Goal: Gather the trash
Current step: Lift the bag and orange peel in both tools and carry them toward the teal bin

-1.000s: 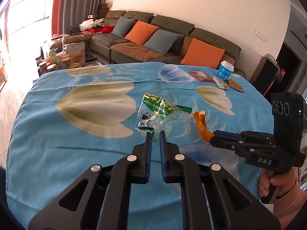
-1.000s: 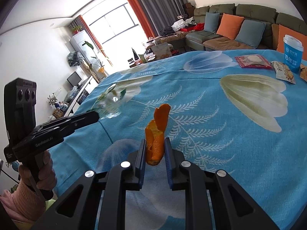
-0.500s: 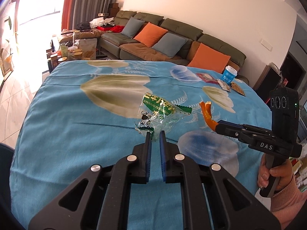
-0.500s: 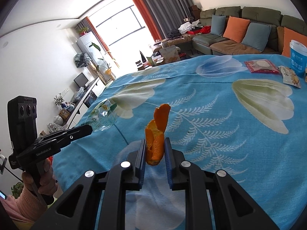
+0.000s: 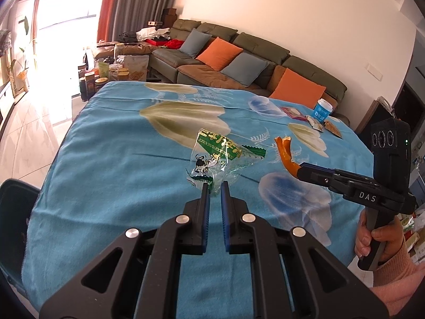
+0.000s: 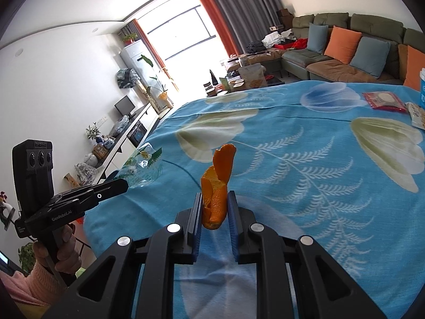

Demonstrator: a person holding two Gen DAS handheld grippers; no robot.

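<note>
A crinkled, transparent plastic wrapper (image 5: 221, 160) with green print and a serrated edge is clamped by its lower corner between the narrowly set jaws of the left gripper (image 5: 214, 186) and is held clear above the table (image 5: 111, 164). The table is covered by a soft blue cloth with a pale floral and fern pattern. A curled, matte orange peel (image 6: 216, 186) is gripped upright between the jaws of the right gripper (image 6: 215, 207), its upper tip projecting beyond them. A blue paper cup (image 5: 322, 109) and flat snack packets (image 5: 293, 112) are located at the far table edge, well apart from both grippers.
</note>
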